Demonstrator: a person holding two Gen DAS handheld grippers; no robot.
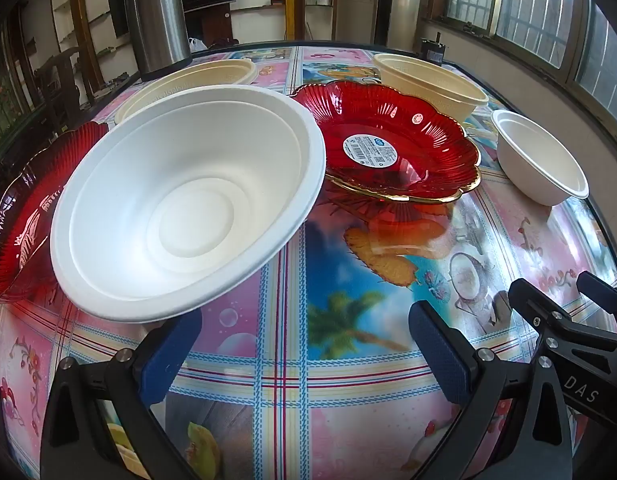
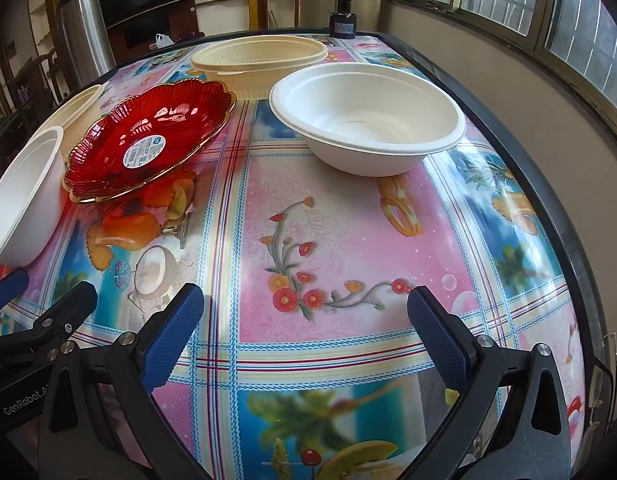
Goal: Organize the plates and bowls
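In the left wrist view a large white bowl (image 1: pixel 188 212) sits tilted just ahead of my left finger, leaning on a red plate (image 1: pixel 24 216) at the left. My left gripper (image 1: pixel 304 344) is open and empty, close behind the bowl's near rim. A second red plate (image 1: pixel 392 148) with a sticker lies at centre; it also shows in the right wrist view (image 2: pixel 148 140). Another white bowl (image 2: pixel 368 116) stands upright ahead of my right gripper (image 2: pixel 304 320), which is open and empty. Cream bowls (image 2: pixel 260 60) (image 1: pixel 432 80) (image 1: pixel 196 76) stand further back.
A steel thermos (image 1: pixel 160 16) stands at the table's far left corner. The table (image 2: pixel 308 240) has a colourful glossy cloth and a black edge close on the right. The right gripper's body (image 1: pixel 568 340) is beside my left one. A small black object (image 2: pixel 342 26) sits at the far edge.
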